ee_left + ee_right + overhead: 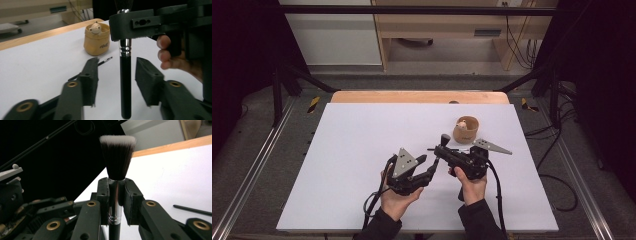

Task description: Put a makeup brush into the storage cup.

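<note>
brush handed between grippers
right gripper [117, 202] fingers clenched the light, stiff, slippery brush [117, 162] at its metal collar; left gripper [117, 80] fingers stood released around the handle, the better hold.

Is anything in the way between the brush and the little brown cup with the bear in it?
Nothing visible stands between them. The right gripper clamps the makeup brush upright, and the cup sits beyond it on bare white table. A thin dark stick lies flat near the cup, off the direct line.
</note>
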